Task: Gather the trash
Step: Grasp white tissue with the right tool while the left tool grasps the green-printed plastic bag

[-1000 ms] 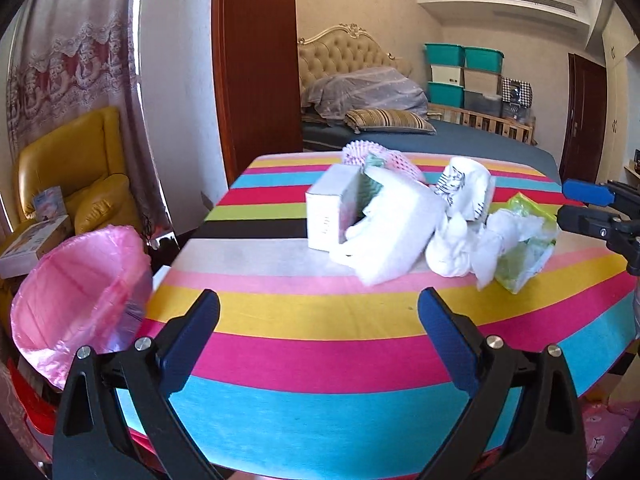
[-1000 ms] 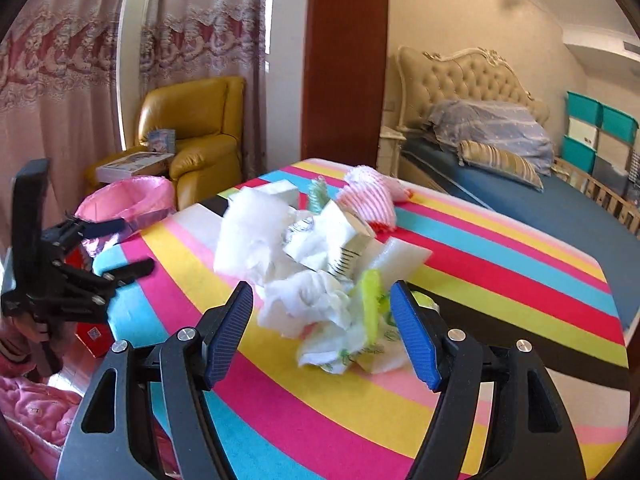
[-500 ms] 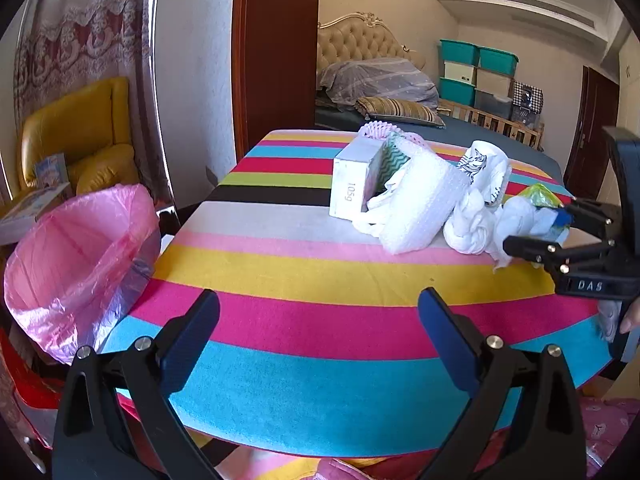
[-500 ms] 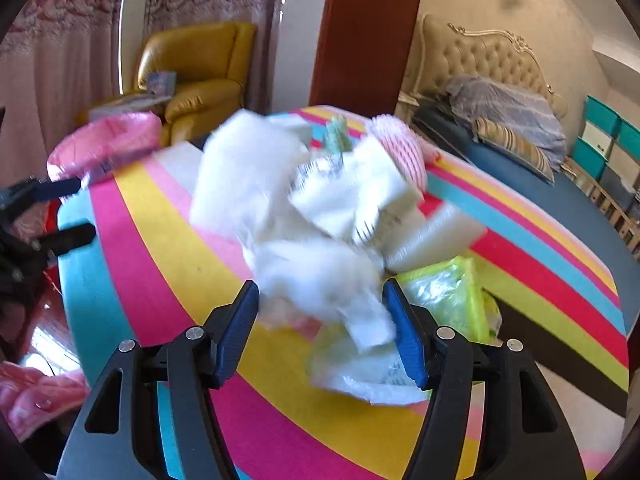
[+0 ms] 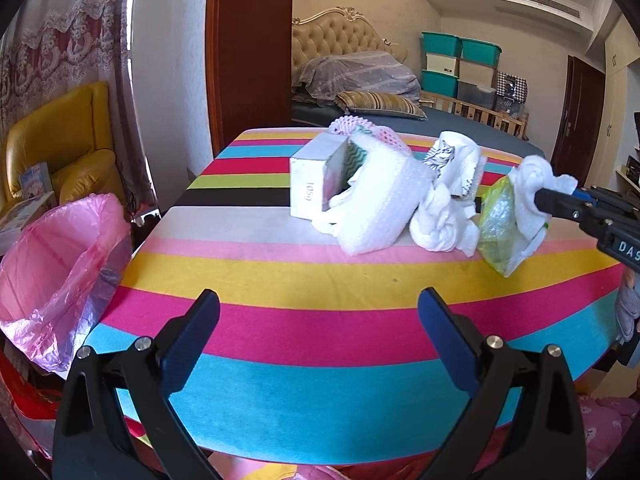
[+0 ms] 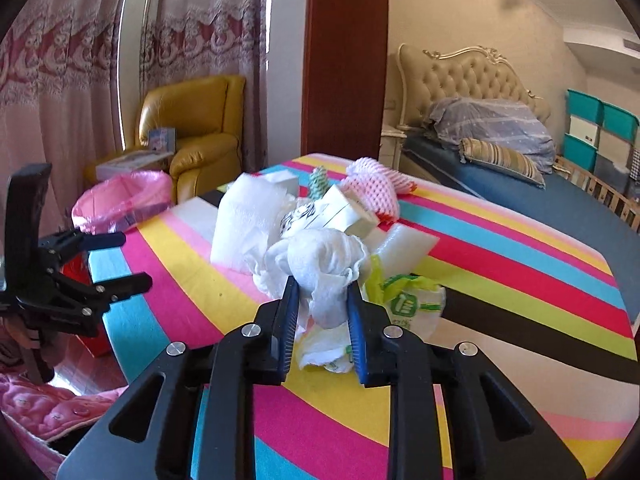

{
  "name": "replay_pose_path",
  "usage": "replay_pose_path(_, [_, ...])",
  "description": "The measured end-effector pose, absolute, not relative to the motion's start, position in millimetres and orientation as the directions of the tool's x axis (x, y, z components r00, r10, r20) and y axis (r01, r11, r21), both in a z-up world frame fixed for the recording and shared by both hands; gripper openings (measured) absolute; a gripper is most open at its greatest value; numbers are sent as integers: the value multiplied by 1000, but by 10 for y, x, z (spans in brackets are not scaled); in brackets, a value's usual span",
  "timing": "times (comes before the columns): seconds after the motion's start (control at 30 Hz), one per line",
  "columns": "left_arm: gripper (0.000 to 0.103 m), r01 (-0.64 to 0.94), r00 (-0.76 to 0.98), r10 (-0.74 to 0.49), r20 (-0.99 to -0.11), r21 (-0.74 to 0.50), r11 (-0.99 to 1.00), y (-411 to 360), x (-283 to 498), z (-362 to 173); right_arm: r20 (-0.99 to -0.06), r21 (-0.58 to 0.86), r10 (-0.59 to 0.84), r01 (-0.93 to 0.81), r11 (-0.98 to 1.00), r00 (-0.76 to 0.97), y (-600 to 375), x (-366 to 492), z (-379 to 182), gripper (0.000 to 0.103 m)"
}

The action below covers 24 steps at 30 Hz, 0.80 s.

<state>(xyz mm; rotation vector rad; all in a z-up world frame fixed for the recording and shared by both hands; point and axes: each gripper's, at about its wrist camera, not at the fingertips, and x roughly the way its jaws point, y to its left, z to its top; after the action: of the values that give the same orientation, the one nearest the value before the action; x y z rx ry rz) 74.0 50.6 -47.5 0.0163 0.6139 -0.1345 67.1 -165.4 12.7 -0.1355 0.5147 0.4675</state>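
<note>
A heap of trash lies on the striped table (image 5: pixel 312 332): a white box (image 5: pixel 316 184), bubble wrap (image 5: pixel 380 208), a paper cup (image 5: pixel 452 160), a green plastic bag (image 6: pixel 408 304) and a pink foam net (image 6: pixel 374 188). My right gripper (image 6: pixel 322 288) has its jaws closing tight on a crumpled white tissue (image 6: pixel 320 260) at the near side of the heap, pads pressing it. From the left wrist view the right gripper (image 5: pixel 540 200) pinches that tissue (image 5: pixel 532 180) at the heap's right end. My left gripper (image 5: pixel 320 308) hovers open over the table's near edge, holding nothing.
A bin with a pink bag (image 5: pixel 60 240) stands off the table's left side, below its edge. A yellow armchair (image 5: pixel 60 140) sits behind it by the curtain. A brown wooden post (image 5: pixel 252 40) and a bed (image 5: pixel 460 120) lie beyond the table.
The right gripper pushed into the heap and its jaws came together on the white tissue. The left gripper stayed open and barely moved.
</note>
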Motion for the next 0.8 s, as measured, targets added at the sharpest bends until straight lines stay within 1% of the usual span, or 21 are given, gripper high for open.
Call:
replay_pose_path(0.27, [95,247,795,-222,-565,-34,969,8,825,-404,-435,32,353,-378,925,828,-2128,544,327,24])
replay_pose_path(0.47, [95,355,779,-306,-548,-17,935,-499,888,-366,-425,49,309,-320,946,850,-2438,466,316,24])
replay_pose_path(0.6, [95,416,764,-331,-553,30,909,-879,946,-392,-424,62,287,-289,955,859,-2609,398,254,24])
replay_pose_path(0.7, [89,432,753,-322,-574,61,900,-1077,1046,-445,-422,83,279,-270,959,862,-2719,380,234,24])
replay_pose_path(0.77, [78,434,749,-314,-583,74,898,-1198,1104,-476,-418,94,275,-260,961,866,-2794,344,227,24])
replay_pose_path(0.8, [75,433,746,-311,-590,74,898,-1239,1139,-491,-417,95,273,-257,962,867,-2811,322,224,24])
